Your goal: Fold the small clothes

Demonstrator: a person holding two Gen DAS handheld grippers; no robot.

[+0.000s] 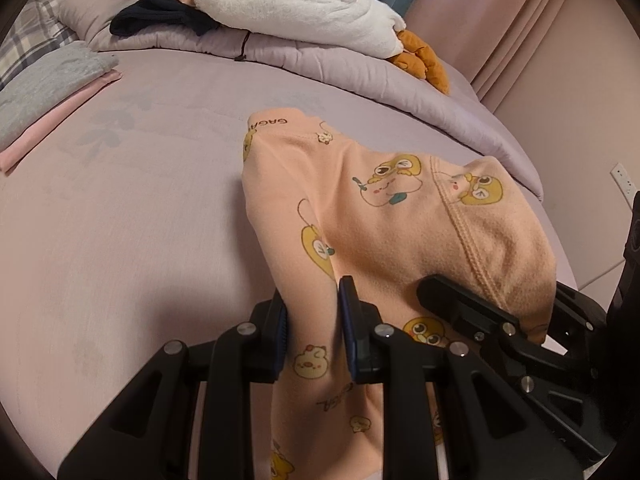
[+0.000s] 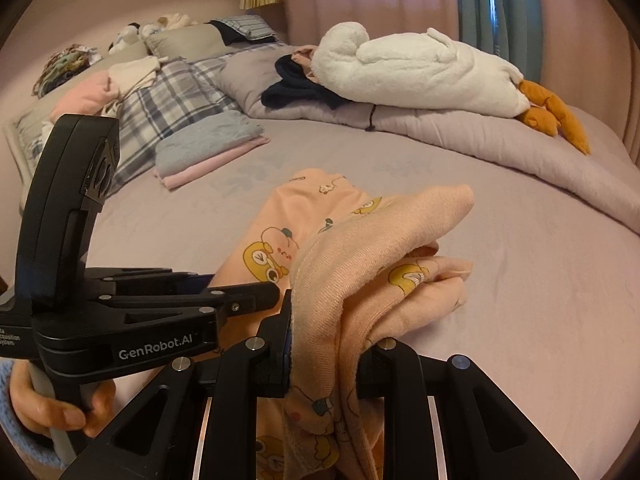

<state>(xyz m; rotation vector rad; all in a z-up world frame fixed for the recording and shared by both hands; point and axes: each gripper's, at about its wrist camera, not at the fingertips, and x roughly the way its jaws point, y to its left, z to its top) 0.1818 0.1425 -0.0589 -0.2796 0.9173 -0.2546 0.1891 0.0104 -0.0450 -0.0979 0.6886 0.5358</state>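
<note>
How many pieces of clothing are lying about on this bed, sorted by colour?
Peach with cartoon prints: 1, the garment gripped by both the left gripper and the right gripper.
Grey, folded: 1.
Pink, folded, under the grey one: 1.
Dark navy, crumpled beside the white plush toy: 1.
Total: 4, not counting the far blurred heap.
</note>
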